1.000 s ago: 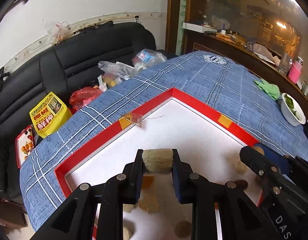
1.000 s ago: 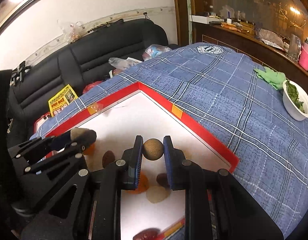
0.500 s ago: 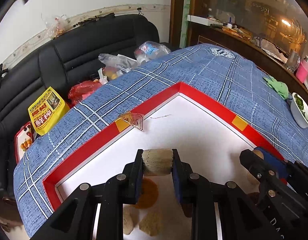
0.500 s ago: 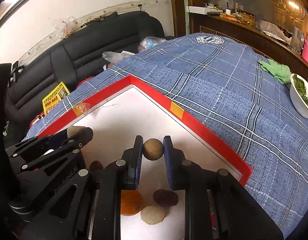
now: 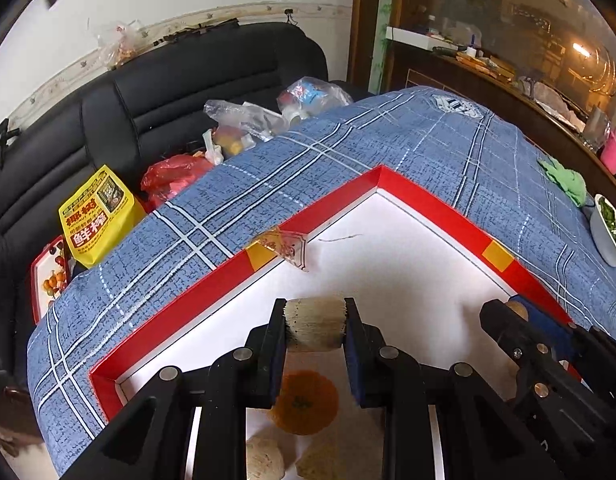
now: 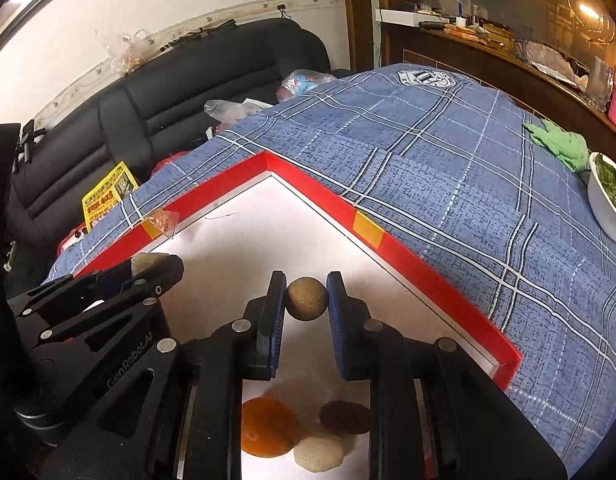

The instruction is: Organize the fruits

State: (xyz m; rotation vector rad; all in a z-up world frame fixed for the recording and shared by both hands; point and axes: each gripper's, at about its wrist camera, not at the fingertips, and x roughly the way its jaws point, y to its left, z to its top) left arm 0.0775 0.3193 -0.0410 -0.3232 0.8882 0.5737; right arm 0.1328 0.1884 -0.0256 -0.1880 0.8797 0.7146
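Blue plaid cloth [image 5: 387, 152] covers the table, and on it lies a red-rimmed white tray [image 5: 423, 196] that fills the lower half of both views.

At the centre of the left wrist view, the left gripper [image 5: 313, 324] is clamped on a pale fuzzy fruit [image 5: 313, 322], held clear above the tray floor. At the centre of the right wrist view, the right gripper [image 6: 306, 300] is closed on a small round brown fruit [image 6: 306, 299], also lifted. Below them, at the bottom edge of the frames, an orange [image 5: 306, 402], a dark brown fruit [image 6: 345, 417] and a pale round fruit [image 6: 319, 453] rest on the white floor.

The round brown fruit looks pinched only across its middle, so a tilt or a jolt could roll it out of the pads. The two grippers sit close side by side, so a sideways move risks a knock. A release from this height could make either fruit bounce into the cluster or over the rim.

Against the frames a second ago, both grips are unchanged, but the tray's far corner sits higher in the frames, and the loose fruit have slid toward the bottom edge: both grippers have risen.
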